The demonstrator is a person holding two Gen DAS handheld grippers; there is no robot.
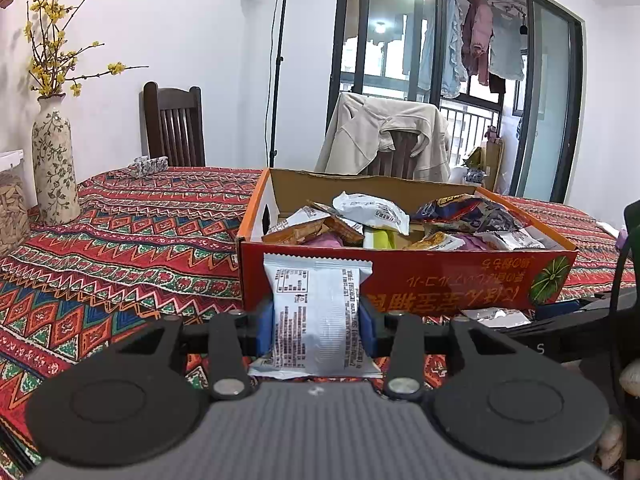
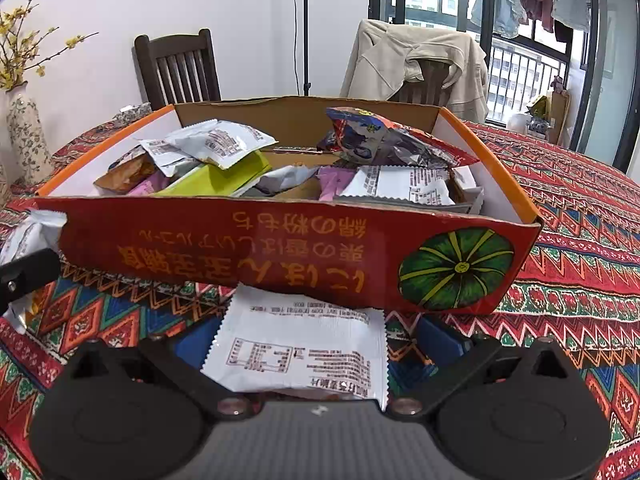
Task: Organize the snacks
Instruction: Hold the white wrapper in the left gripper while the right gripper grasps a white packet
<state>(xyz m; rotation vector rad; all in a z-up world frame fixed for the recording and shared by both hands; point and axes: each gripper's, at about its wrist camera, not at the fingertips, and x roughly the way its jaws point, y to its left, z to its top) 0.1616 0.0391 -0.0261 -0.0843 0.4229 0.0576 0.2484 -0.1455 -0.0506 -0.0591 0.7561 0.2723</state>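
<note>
A red and orange cardboard box point(image 1: 404, 276) stands on the patterned tablecloth and holds several snack packets point(image 1: 372, 210). My left gripper point(image 1: 316, 320) is shut on a white snack packet point(image 1: 316, 304), held upright just in front of the box's near wall. In the right wrist view the same box point(image 2: 280, 248) fills the middle. My right gripper point(image 2: 316, 344) is open around a flat white snack packet point(image 2: 304, 344) lying on the cloth against the box's near wall; its blue pads sit wide on either side. The left gripper's packet point(image 2: 28, 240) shows at the left edge.
A flowered vase point(image 1: 54, 160) with yellow blossoms stands at the table's far left, next to a clear jar point(image 1: 10, 208). Two wooden chairs point(image 1: 174, 124) stand behind the table, one draped with a beige jacket point(image 1: 384, 136). A light stand point(image 1: 276, 80) rises behind.
</note>
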